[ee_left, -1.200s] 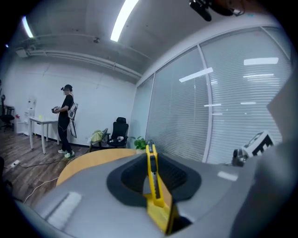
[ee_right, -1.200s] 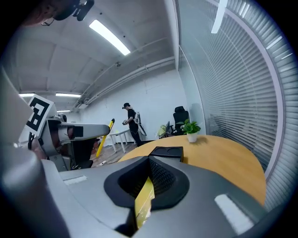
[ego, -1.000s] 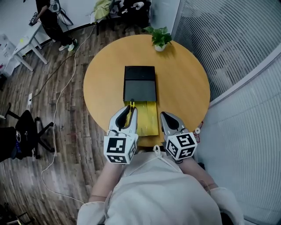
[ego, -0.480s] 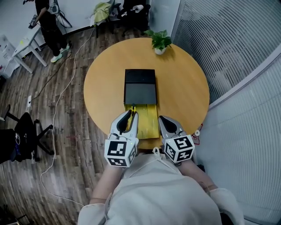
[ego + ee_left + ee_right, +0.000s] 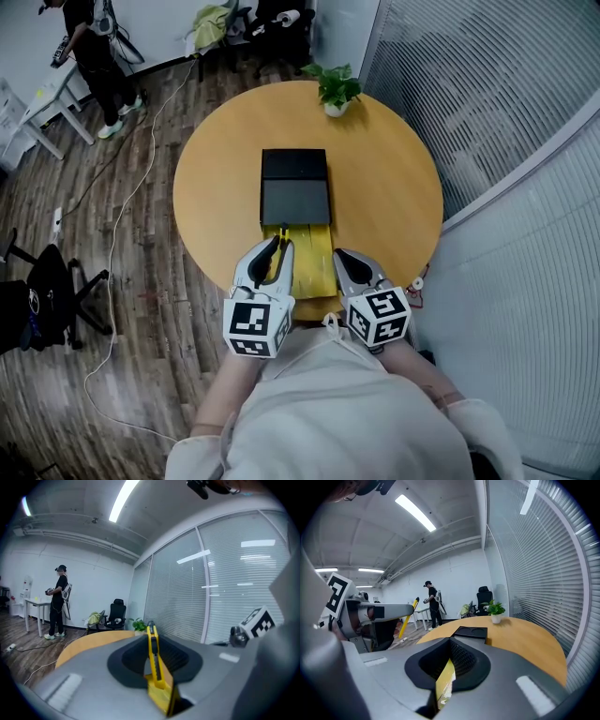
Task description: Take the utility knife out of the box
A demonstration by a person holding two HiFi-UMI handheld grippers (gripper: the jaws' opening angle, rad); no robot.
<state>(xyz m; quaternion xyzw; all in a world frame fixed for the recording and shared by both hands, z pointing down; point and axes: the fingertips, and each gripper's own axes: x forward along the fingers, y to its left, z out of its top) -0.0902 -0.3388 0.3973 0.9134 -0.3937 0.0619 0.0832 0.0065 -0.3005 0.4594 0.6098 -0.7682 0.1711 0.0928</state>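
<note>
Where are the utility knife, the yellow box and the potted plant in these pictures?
utility knife [image 5: 153, 660], left gripper view, its yellow handle.
yellow box [image 5: 315, 264], head view, its top face.
potted plant [image 5: 336, 87], head view, its leaves.

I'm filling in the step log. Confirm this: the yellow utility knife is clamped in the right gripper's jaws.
Wrong gripper. The yellow utility knife is clamped in the left gripper's jaws, as the left gripper view shows. The right gripper holds the edge of the yellow packaging instead.
</note>
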